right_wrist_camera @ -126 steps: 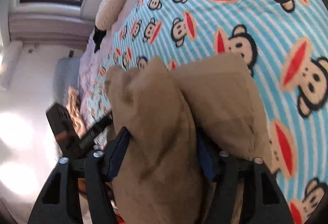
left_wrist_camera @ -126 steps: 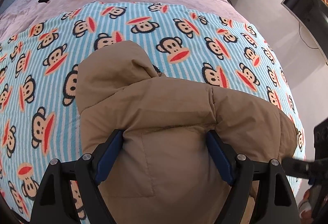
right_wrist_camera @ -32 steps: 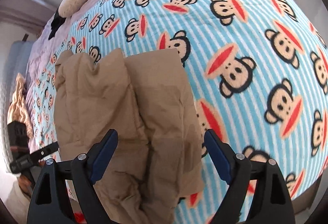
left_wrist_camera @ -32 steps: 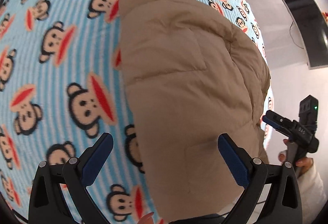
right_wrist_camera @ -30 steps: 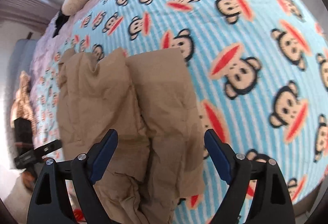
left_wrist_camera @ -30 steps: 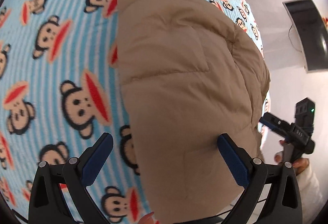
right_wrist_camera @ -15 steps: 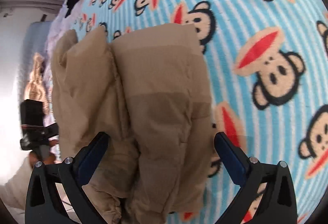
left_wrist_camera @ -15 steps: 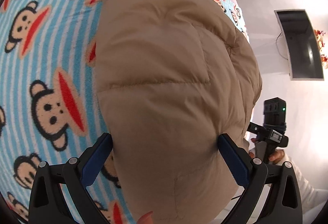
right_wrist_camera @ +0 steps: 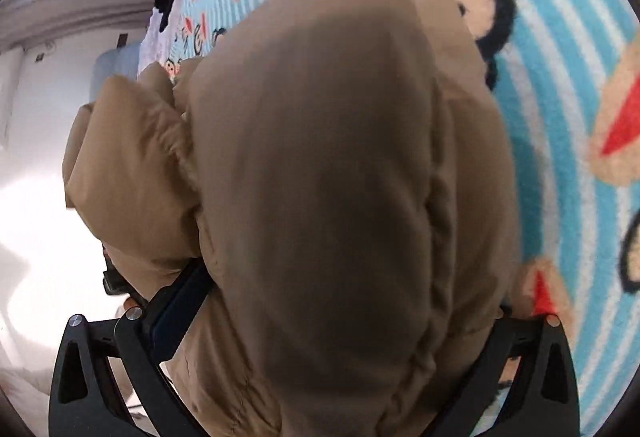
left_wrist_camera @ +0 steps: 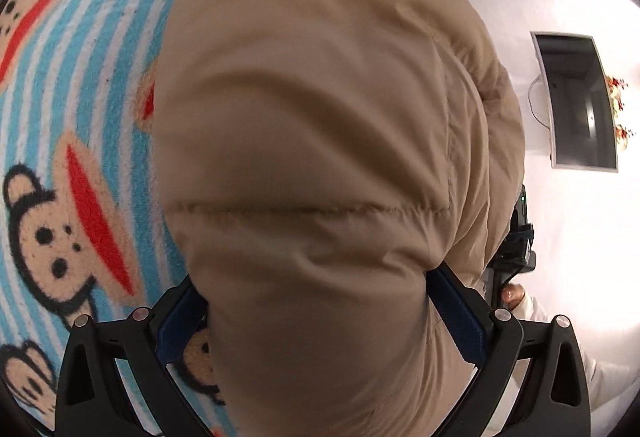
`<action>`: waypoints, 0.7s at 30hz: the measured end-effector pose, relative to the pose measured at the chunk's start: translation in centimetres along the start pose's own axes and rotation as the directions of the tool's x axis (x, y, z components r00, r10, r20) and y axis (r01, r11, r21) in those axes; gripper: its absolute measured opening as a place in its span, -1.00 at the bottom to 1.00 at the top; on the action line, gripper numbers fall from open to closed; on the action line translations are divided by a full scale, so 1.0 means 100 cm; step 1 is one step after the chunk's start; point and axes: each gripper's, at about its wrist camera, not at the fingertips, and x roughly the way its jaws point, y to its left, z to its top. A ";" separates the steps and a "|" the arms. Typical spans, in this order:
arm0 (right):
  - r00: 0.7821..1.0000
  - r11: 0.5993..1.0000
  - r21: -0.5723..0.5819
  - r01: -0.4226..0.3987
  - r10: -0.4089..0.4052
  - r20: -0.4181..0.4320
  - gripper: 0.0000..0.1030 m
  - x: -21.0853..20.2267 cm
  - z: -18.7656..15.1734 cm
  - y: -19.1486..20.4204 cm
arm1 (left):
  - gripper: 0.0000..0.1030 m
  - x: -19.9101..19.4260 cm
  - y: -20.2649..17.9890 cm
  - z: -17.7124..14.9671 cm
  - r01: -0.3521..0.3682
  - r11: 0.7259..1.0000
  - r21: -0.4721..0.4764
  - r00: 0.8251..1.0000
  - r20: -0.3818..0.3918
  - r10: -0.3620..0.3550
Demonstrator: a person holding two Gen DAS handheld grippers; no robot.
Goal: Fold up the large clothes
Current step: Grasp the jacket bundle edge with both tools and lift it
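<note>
Presently, the tan padded jacket (left_wrist_camera: pixel 320 157) is found lying partly folded on the monkey-print blanket (left_wrist_camera: pixel 80 85), at the near edge of the bed. Its long axis is seen to run away from both cameras, in line with the fingers. The left gripper (left_wrist_camera: pixel 316 313) is spread wide, with the jacket's near end bulging between its blue pads (left_wrist_camera: pixel 456 317); firm pressing cannot be confirmed. The right gripper (right_wrist_camera: pixel 344 321) is likewise spread to its fullest, its jaws having just been opening, with the jacket's bulk between them. Both grippers are set at the same near end, side by side; neither is judged nearer. The coming move is judged to depend on that end being carried along the long axis toward the far end.
</note>
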 end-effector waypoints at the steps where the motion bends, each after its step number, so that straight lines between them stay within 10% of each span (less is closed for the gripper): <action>1: 1.000 1.000 0.011 0.002 -0.002 0.001 0.99 0.001 -0.001 -0.001 | 0.99 0.001 -0.004 -0.001 -0.009 1.000 -0.003 1.000 0.003 0.009; 8: 0.993 0.994 0.035 -0.107 0.106 0.046 -0.05 -0.017 -0.017 0.004 | 0.53 -0.016 -0.047 -0.008 -0.055 0.996 0.065 0.996 0.069 0.051; 21: 0.983 0.980 -0.120 -0.161 0.170 0.070 -0.07 0.020 0.001 0.094 | 0.49 -0.113 -0.035 0.002 -0.086 0.992 0.089 0.966 0.249 0.061</action>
